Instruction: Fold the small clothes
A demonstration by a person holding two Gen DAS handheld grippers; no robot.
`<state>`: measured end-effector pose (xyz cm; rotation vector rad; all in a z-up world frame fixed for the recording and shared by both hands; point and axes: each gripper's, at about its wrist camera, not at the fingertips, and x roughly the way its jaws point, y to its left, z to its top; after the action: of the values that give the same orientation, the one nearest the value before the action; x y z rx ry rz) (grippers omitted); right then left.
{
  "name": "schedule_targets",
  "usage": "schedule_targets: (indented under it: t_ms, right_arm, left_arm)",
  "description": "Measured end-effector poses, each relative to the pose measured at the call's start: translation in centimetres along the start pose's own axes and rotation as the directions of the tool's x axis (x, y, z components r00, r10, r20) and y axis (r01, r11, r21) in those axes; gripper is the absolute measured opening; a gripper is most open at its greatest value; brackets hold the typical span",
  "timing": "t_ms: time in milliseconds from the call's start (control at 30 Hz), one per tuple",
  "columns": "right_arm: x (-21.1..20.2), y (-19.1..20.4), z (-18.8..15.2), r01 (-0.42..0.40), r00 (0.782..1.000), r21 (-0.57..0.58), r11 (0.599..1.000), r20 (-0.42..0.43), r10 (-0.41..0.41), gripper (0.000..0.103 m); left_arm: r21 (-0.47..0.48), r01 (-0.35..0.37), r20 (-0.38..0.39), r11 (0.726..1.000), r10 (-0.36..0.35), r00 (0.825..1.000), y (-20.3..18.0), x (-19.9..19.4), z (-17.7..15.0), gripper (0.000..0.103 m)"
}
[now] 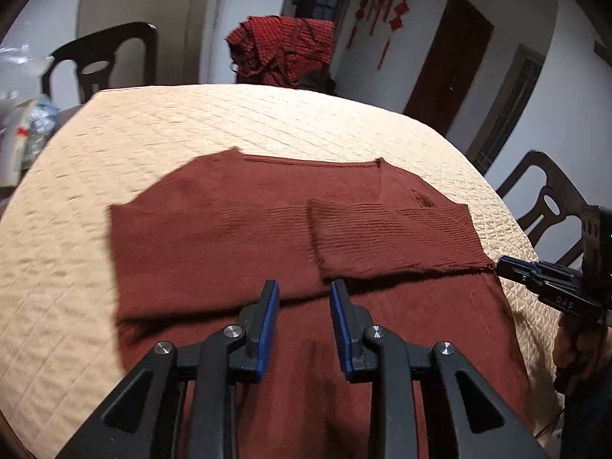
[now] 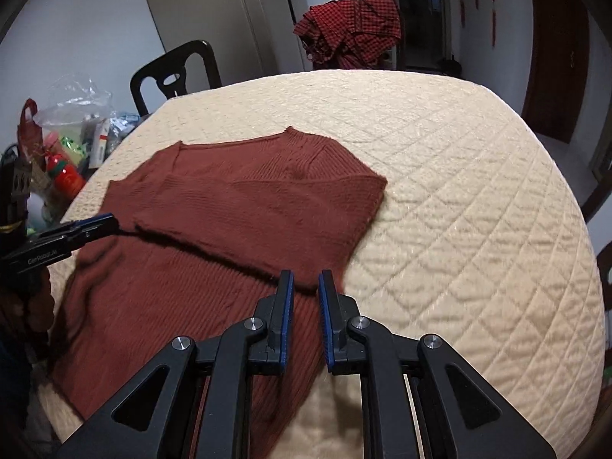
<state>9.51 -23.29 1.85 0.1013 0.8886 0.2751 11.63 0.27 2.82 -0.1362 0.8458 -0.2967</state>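
Observation:
A rust-brown knitted sweater (image 1: pixel 237 237) lies flat on the cream quilted table cover (image 1: pixel 153 134), neckline toward the far side, both sleeves folded across the chest. It also shows in the right wrist view (image 2: pixel 237 206). My left gripper (image 1: pixel 304 290) hovers open and empty over the sweater's lower body, just short of the folded sleeve edge. My right gripper (image 2: pixel 306 281) is open and empty at the sweater's right side, by the sleeve fold. Each gripper shows from the side in the other's view, the right (image 1: pixel 512 266) and the left (image 2: pixel 103 225), at the sweater's edges.
A red checked cloth (image 1: pixel 283 49) hangs over a chair at the table's far side. Dark chairs stand at the left (image 1: pixel 99 61) and right (image 1: pixel 547 199). Bags and bottles (image 2: pixel 69 153) crowd the surface left of the table. Bare quilted cover (image 2: pixel 478 210) stretches to the right of the sweater.

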Motion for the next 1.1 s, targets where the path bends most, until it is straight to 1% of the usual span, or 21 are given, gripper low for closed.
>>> schedule_targets:
  t_ms: [33, 67, 100, 133, 200, 367, 567, 633, 767, 900, 1033, 1100]
  right_arm:
    - [-0.3, 0.1, -0.3, -0.008, 1.0, 0.007, 1.0, 0.003, 0.007, 0.013]
    - [-0.7, 0.3, -0.6, -0.016, 1.0, 0.012, 1.0, 0.007, 0.016, 0.014]
    - [-1.1, 0.7, -0.9, -0.027, 1.0, 0.012, 1.0, 0.012, 0.026, 0.018]
    - [-1.6, 0.9, -1.3, -0.039, 0.999, 0.011, 0.999, 0.017, 0.039, 0.022]
    - [-2.3, 1.4, -1.8, -0.054, 0.998, 0.008, 0.998, 0.019, 0.054, 0.027]
    - [-3.5, 2.1, -3.2, -0.061, 0.998, 0.002, 0.998, 0.019, 0.061, 0.028]
    - [-4.9, 2.3, -5.0, -0.061, 0.998, 0.0, 0.998, 0.024, 0.061, 0.029]
    - [-5.2, 2.3, -5.6, -0.072, 0.997, 0.006, 0.997, 0.027, 0.072, 0.044]
    - [-5.4, 2.3, -6.8, -0.099, 0.995, 0.036, 0.994, 0.022, 0.098, 0.044]
    - [-5.2, 2.4, -8.1, -0.115, 0.993, 0.057, 0.992, 0.003, 0.116, 0.044]
    - [-4.8, 2.4, -9.1, -0.121, 0.992, 0.084, 0.989, -0.019, 0.123, 0.044]
    - [-4.7, 2.5, -9.5, -0.137, 0.99, 0.101, 0.985, -0.026, 0.141, 0.044]
  left_arm:
    - [-0.006, -0.009, 0.006, 1.0, 0.009, 1.0, 0.4, -0.4, -0.3, 0.03]
    - [-0.012, -0.018, 0.009, 1.0, 0.019, 1.0, 0.6, -0.9, -0.7, 0.033]
    - [-0.016, -0.028, 0.013, 0.999, 0.028, 1.0, 0.9, -1.5, -1.0, 0.037]
    - [-0.018, -0.041, 0.02, 0.999, 0.041, 0.999, 1.1, -2.0, -1.5, 0.039]
    - [-0.017, -0.059, 0.03, 0.998, 0.06, 0.998, 1.3, -2.9, -2.3, 0.041]
    - [-0.025, -0.088, 0.043, 0.996, 0.089, 0.995, 2.1, -4.7, -4.3, 0.044]
    - [-0.06, -0.106, 0.042, 0.993, 0.109, 0.993, 3.0, -6.0, -6.3, 0.047]
    - [-0.068, -0.105, 0.044, 0.992, 0.108, 0.993, 3.1, -6.5, -7.0, 0.047]
    - [-0.078, -0.094, 0.044, 0.992, 0.098, 0.994, 3.1, -7.2, -8.3, 0.051]
    - [-0.086, -0.089, 0.033, 0.992, 0.093, 0.995, 2.9, -7.3, -9.6, 0.052]
    - [-0.118, -0.077, 0.019, 0.99, 0.08, 0.997, 3.0, -7.1, -10.8, 0.052]
    - [-0.127, -0.081, 0.003, 0.989, 0.082, 0.997, 2.9, -7.0, -11.4, 0.052]
